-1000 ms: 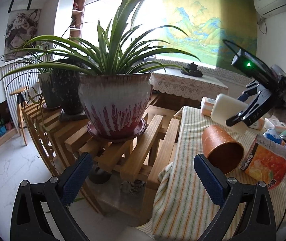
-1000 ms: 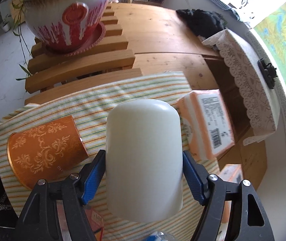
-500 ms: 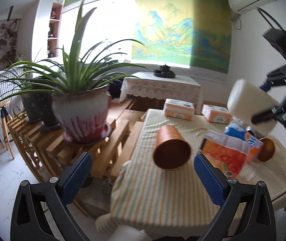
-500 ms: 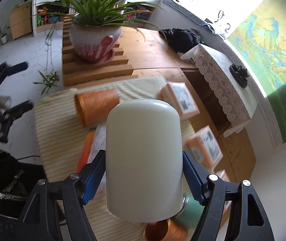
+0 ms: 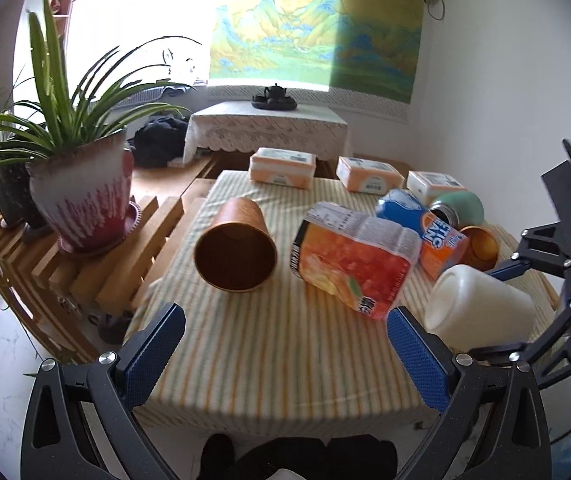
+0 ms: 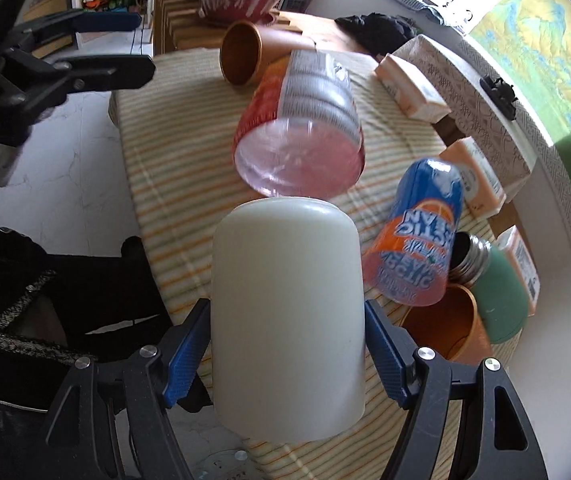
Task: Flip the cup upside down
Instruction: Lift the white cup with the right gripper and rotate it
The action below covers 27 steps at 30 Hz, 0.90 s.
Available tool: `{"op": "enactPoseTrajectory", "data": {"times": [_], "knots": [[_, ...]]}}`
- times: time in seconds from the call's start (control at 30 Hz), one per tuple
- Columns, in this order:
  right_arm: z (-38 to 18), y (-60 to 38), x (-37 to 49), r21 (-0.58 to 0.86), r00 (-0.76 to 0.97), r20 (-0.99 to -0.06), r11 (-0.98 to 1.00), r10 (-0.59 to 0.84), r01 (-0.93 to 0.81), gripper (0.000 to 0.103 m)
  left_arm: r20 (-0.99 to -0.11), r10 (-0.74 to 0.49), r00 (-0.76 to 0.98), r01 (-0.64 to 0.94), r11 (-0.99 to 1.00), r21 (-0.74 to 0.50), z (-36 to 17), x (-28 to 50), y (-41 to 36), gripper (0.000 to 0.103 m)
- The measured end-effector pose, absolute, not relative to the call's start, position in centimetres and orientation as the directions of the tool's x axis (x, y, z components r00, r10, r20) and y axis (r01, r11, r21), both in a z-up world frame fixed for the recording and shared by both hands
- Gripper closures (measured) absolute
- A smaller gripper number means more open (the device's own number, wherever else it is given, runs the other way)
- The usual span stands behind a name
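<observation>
- Between the blue pads of the right gripper [image 6: 287,350], at six o'clock in the right wrist view, sits the white cup [image 6: 287,316], clenched on both flanks and carried above the near edge of the striped tablecloth [image 6: 173,152].
- Its long axis runs straight along the fingers: the closed, rounded base points away from the camera, toward twelve o'clock, and the open mouth faces back toward the wrist, hidden from view.
- Seen from the left wrist, the same cup [image 5: 479,308] lies at about four o'clock, base tipped toward nine o'clock, and I judge it to hang just clear of the cloth.
- The left gripper [image 5: 281,350] hovers with its jaws wide apart and nothing between them, over the front of the table.
- The right hand alone has the cup, so the turn is its to finish.
- I judge that the cup must be rolled until the base points up, then lowered mouth-first.
- At twelve o'clock from the cup lies the red-labelled plastic cup [image 6: 299,136], and at two o'clock the blue and orange can [image 6: 417,236]; both crowd the landing spot.
</observation>
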State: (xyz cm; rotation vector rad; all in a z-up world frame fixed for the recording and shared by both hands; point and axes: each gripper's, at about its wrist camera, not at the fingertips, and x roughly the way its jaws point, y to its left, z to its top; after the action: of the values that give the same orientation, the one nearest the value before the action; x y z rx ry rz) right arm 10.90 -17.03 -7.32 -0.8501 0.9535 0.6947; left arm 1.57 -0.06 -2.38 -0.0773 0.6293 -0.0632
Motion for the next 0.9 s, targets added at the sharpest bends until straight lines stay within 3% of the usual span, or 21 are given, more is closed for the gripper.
{"op": "enactPoseTrajectory", "data": {"times": [0.43, 0.63, 0.77, 0.9], "knots": [[-3.7, -19.6, 8.8, -0.268, 0.493, -0.827, 0.581, 0.27, -0.768, 0.03, -0.657, -0.191, 0.73, 0.067, 0.976, -0.209, -1.9, 2.6, -1.8, 0.001], [-2.3, -24.6, 5.6, -0.215, 0.609, -0.725, 0.734, 0.322, -0.644, 0.03, -0.71, -0.283, 0.645, 0.028, 0.937, -0.348, -1.7, 3.8, -4.1, 0.001], [-2.6, -27.8, 3.1, -0.144, 0.659, -0.674, 0.816, 0.333, -0.559, 0.03, -0.738, -0.379, 0.559, -0.061, 0.869, -0.492, -2.7, 5.0, -6.1, 0.001], [-2.6, -30.6, 1.1, -0.073, 0.694, -0.632, 0.864, 0.346, -0.498, 0.03, -0.751, -0.418, 0.51, -0.139, 0.822, -0.552, -3.9, 5.9, -8.4, 0.001]]}}
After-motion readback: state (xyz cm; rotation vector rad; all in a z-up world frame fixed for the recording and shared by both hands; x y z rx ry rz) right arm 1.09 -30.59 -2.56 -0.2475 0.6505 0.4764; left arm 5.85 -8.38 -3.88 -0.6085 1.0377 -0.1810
